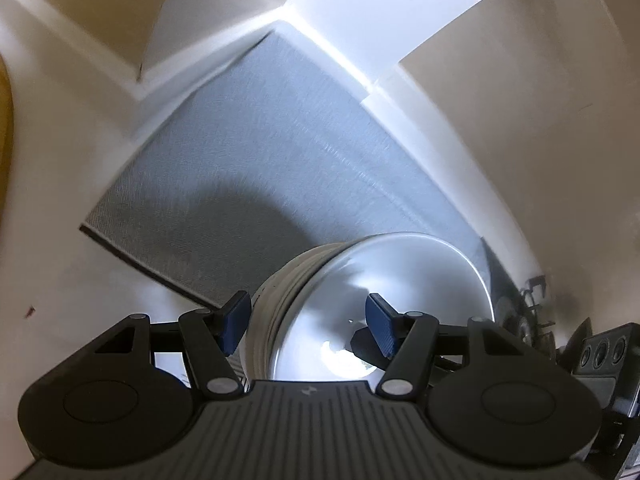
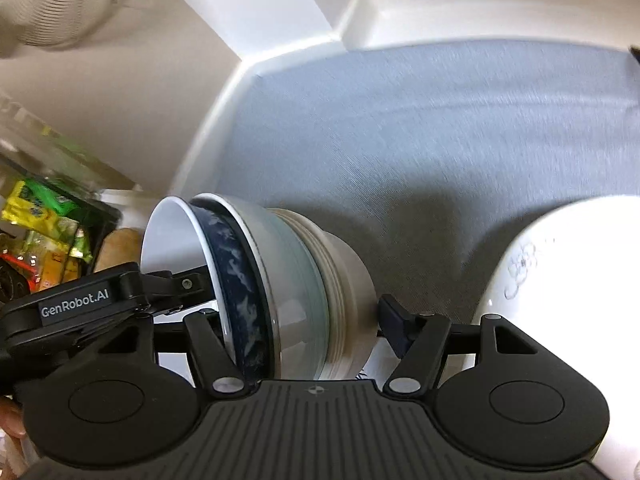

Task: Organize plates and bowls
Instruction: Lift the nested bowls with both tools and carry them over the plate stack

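Our right gripper (image 2: pixel 298 322) straddles a nested stack of bowls (image 2: pixel 280 280) lying on its side, jaws wide; the right finger (image 2: pixel 394 330) sits just beside the stack's base w/ a sliver of gap, and the left finger is hidden behind the rims, so we can't tell if it's actually clamping. The left gripper (image 1: pixel 306 322) has one finger (image 1: pixel 382 326) inside the innermost bowl (image 1: pixel 400 288) and the other (image 1: pixel 234 320) outside the stack, jaws apart, w/ no firm pinch that we can see. In the right view the same gripper reaches in from the left (its body reads "GenRobot.AI").

Risks, as we judge them: the stack is tilted right over, so the inner white bowl and the navy-patterned one (image 2: pixel 240 280) could slide out if either hold slackens. Glazed rims are slick. Setting down hard on the grey liner (image 2: pixel 420 128) could chip a rim, and the floral-print white bowl (image 2: pixel 560 272) near on the right could get knocked.

Farther left, yellow-green snack packets (image 2: pixel 44 216) carry print too blurred to read. A mesh strainer (image 2: pixel 52 4) hangs top left.
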### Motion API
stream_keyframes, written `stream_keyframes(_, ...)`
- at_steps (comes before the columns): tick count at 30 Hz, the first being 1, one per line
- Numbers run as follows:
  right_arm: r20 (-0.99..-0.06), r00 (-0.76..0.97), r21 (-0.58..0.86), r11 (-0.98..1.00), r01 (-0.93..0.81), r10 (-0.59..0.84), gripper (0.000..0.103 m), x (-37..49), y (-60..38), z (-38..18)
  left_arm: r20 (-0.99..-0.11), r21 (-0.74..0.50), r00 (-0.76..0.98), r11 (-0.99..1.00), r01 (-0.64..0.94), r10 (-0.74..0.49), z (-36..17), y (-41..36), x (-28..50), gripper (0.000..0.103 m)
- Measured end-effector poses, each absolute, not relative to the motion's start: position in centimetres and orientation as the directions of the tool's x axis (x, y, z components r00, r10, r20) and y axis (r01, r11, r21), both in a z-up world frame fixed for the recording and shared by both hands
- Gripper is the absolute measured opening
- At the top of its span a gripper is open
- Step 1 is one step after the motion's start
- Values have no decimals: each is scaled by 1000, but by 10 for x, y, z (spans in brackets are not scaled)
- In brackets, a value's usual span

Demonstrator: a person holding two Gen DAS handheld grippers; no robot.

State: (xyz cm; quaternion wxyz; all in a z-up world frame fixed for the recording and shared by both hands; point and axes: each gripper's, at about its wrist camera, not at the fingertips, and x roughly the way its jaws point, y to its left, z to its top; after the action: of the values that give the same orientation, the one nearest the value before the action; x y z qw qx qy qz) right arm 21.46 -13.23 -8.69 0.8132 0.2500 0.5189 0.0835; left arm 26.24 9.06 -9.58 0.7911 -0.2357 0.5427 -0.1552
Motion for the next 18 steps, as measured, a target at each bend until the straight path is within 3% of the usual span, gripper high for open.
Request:
stream_keyframes(8,-818,415,495,856,150,399,68,216,-129,-103,-800,-540,332,841,-32,-500,-109,93,265,67)
stream_keyframes(18,-805,454,487,863,136,383,68,216,-136,-82,-781,-551,358,835,-11,-511,-85,87,265,67)
